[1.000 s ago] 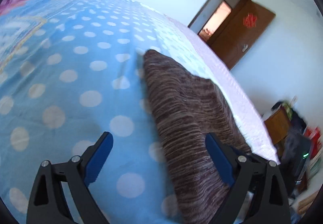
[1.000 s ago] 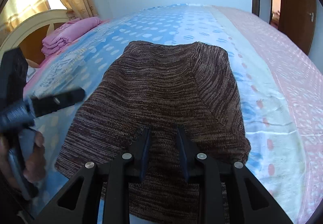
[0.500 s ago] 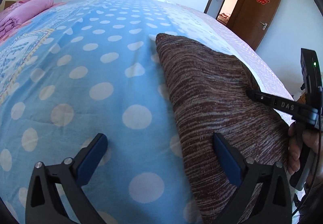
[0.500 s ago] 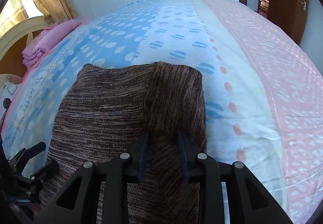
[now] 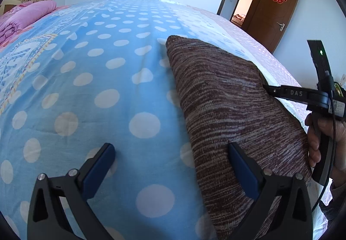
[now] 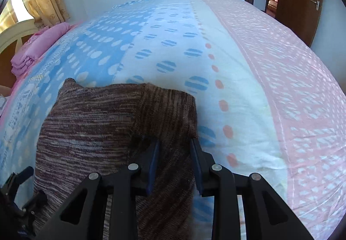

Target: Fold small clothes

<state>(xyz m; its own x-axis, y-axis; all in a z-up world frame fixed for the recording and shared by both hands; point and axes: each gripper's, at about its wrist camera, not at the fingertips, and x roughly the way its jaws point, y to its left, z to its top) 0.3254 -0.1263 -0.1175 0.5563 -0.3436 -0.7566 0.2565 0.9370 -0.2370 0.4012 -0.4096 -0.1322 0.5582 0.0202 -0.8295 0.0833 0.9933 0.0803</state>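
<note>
My right gripper is clamped on the near right fold of the brown knit garment on the bedspread, while my left gripper hangs spread wide over its left edge.

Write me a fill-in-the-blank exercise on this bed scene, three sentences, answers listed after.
1. The right claw is shut on the brown knit garment, while the left claw is ____.
2. The garment lies on a bedsheet that is blue with white ____.
3. The folded bedding near the headboard is ____ in colour.

Missing words: open; dots; pink
</note>
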